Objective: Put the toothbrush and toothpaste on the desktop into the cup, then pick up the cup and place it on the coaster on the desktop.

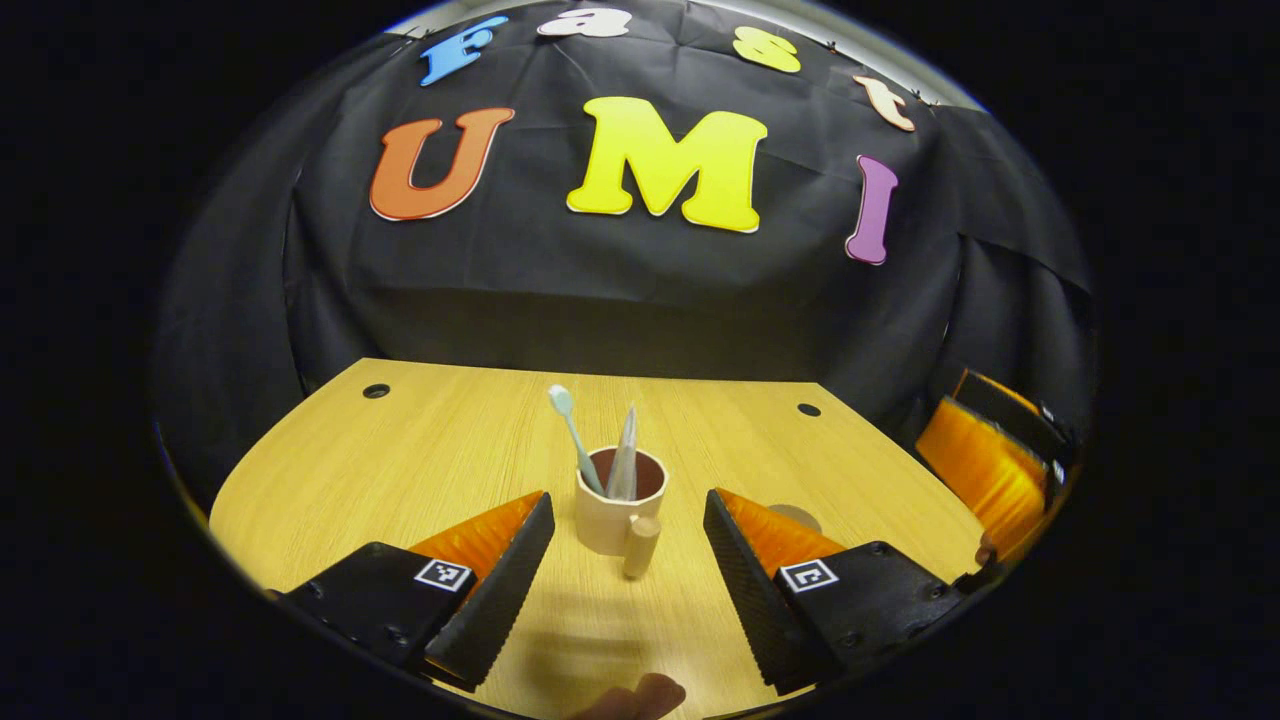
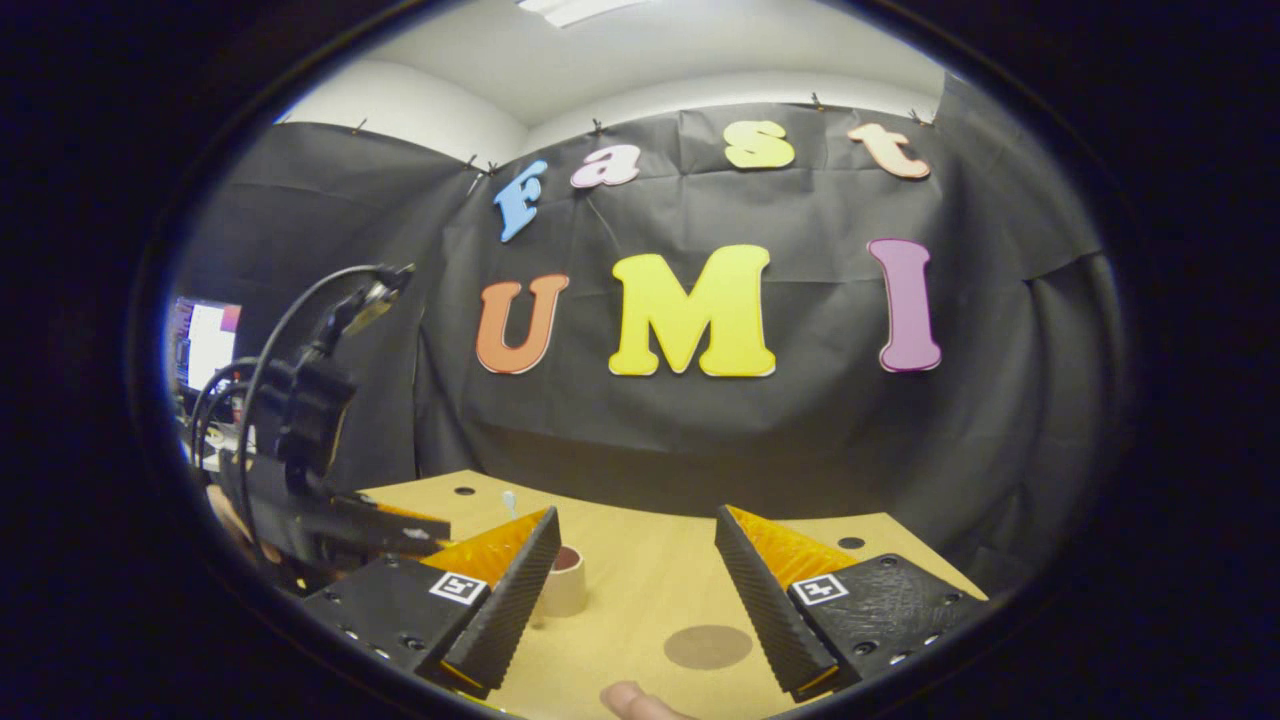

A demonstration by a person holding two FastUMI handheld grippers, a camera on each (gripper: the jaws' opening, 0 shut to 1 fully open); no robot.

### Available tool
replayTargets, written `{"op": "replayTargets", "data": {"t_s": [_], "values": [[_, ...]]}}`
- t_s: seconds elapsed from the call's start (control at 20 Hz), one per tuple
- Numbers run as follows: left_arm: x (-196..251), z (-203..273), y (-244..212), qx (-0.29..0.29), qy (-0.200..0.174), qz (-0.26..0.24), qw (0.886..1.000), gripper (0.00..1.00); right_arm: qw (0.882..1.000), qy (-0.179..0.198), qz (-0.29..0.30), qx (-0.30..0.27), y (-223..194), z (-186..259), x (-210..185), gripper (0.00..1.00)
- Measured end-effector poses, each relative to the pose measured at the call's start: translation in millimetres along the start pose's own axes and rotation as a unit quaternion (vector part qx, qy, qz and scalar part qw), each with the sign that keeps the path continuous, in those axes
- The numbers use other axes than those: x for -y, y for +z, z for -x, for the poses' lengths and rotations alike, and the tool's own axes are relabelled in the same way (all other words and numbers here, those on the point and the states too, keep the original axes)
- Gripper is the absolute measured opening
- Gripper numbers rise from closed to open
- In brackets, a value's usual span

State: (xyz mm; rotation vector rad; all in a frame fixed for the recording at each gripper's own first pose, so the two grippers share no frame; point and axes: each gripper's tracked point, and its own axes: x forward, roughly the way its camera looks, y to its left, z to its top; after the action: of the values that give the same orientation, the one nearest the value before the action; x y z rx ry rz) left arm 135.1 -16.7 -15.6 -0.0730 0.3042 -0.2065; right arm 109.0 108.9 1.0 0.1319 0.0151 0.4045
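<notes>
A beige cup (image 1: 611, 510) with a brown inside stands upright on the wooden desktop (image 1: 420, 460), its stubby handle (image 1: 640, 545) pointing toward me. A light blue toothbrush (image 1: 576, 436) and a grey toothpaste tube (image 1: 625, 455) stand inside it. My left gripper (image 1: 627, 585) is open, its fingers on either side of the cup and a little short of it. The round brown coaster (image 2: 708, 646) lies flat between the fingers of my open right gripper (image 2: 632, 620). The cup (image 2: 566, 580) sits behind the right gripper's left finger. The coaster (image 1: 797, 517) peeks from behind the left gripper's right finger.
The other gripper (image 1: 990, 450) shows at the desk's right edge in the left gripper view; the left one with its cable (image 2: 300, 450) shows at left in the right gripper view. Two cable holes (image 1: 376, 391) (image 1: 808, 409) mark the desk's back. A fingertip (image 1: 640, 697) shows at the bottom.
</notes>
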Motion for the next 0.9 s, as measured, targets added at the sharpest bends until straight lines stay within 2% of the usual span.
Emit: {"op": "replayTargets", "data": {"t_s": [0.25,0.45,0.7,0.9], "values": [[11,-8,9,-0.062,0.029,0.008,0.998,0.96,1.000,-0.003,-0.005,0.022,-10,47,20,0.94],[12,-22,-6,-0.132,0.039,0.022,0.990,0.95,1.000,-0.024,-0.001,0.015,-25,61,43,0.96],[-2,-48,-38,-0.235,0.062,0.054,0.968,0.96,0.999,-0.028,-0.036,0.024,-22,67,53,0.94],[10,-70,-58,-0.299,0.046,0.094,0.949,0.95,0.998,-0.037,-0.045,0.021,-29,67,67,0.95]]}}
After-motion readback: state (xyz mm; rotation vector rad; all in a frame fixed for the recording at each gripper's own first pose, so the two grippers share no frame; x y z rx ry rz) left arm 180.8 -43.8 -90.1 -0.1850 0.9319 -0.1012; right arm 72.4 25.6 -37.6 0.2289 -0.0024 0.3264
